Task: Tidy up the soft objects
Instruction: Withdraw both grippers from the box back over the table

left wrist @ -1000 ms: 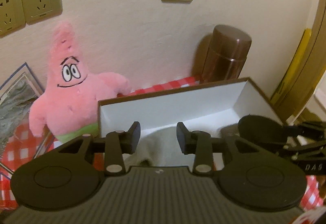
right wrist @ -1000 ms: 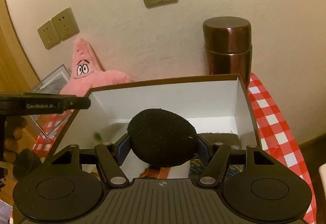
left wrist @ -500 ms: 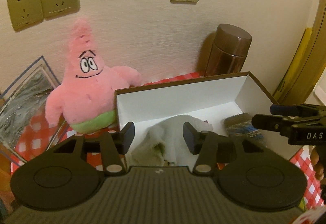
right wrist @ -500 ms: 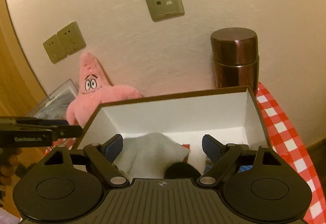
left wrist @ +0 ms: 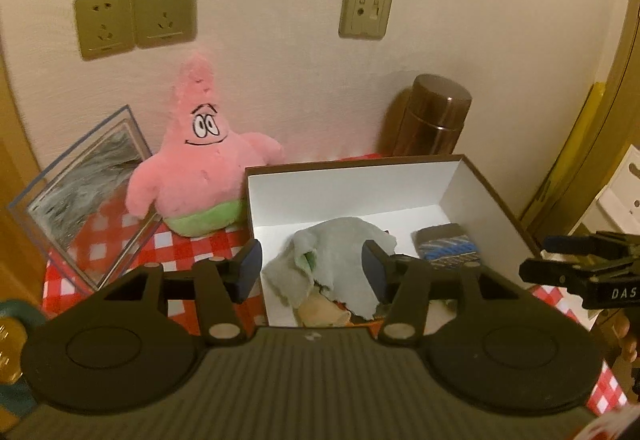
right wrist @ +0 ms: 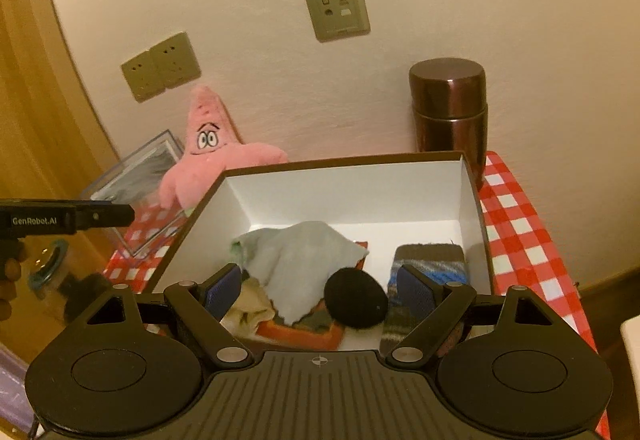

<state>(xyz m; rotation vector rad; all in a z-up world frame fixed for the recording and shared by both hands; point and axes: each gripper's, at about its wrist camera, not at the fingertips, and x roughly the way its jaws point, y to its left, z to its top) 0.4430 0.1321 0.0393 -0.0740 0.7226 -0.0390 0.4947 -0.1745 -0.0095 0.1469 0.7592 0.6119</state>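
A brown box with white inside (left wrist: 352, 184) (right wrist: 344, 192) stands on the checked table. In it lie a pale grey-green cloth (left wrist: 340, 244) (right wrist: 296, 256), a round black pad (right wrist: 355, 304), a striped knit piece (left wrist: 446, 246) (right wrist: 430, 264) and an orange-edged cloth (right wrist: 304, 334). A pink star plush (left wrist: 200, 168) (right wrist: 208, 152) sits left of the box against the wall. My left gripper (left wrist: 312, 272) is open and empty above the box's near left edge. My right gripper (right wrist: 320, 292) is open and empty above the box's near side.
A brown metal flask (left wrist: 432, 116) (right wrist: 450, 112) stands behind the box at the right. A clear plastic case (left wrist: 84, 184) (right wrist: 136, 176) leans at the left. Wall sockets (left wrist: 136, 16) are above. The red checked cloth (right wrist: 520, 232) ends at the right edge.
My right gripper opened and dropped the black pad into the box, then drew back. My left gripper also drew back and up, its jaws wider apart.
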